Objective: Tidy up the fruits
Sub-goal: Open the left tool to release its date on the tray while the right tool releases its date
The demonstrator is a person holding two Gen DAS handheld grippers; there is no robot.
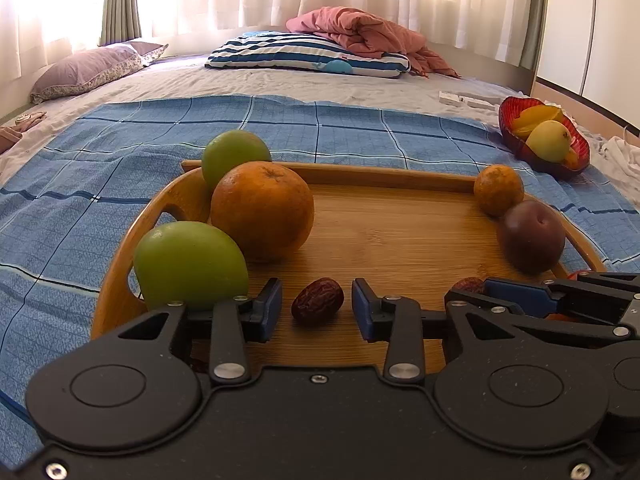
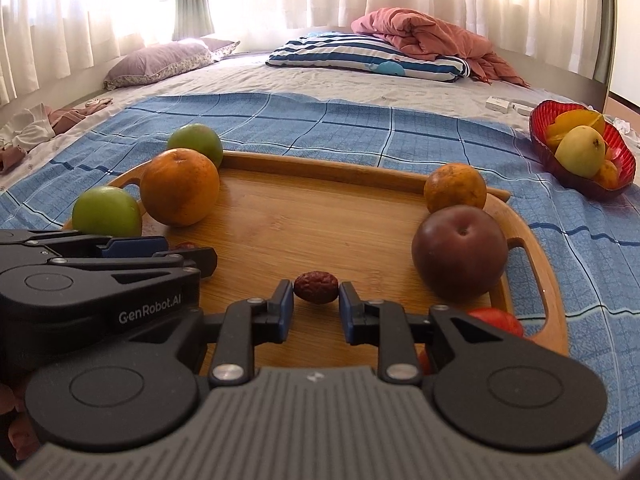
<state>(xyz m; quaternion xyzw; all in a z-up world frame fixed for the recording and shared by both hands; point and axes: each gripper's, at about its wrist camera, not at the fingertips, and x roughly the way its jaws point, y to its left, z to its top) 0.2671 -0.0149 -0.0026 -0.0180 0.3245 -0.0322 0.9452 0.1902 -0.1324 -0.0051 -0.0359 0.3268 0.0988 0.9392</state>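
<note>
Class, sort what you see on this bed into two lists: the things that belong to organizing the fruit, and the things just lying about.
Part of the job:
wooden tray
two green apples
large orange
small orange
dark plum
two dried dates
red fruit bowl

Lying about:
striped pillow
purple pillow
pink blanket
white boxes

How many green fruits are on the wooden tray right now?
2, both at the tray's left end: one green fruit at the near-left corner by the handle cutout, the other at the far-left corner behind the large orange. Others may be hidden behind the tools.
</note>
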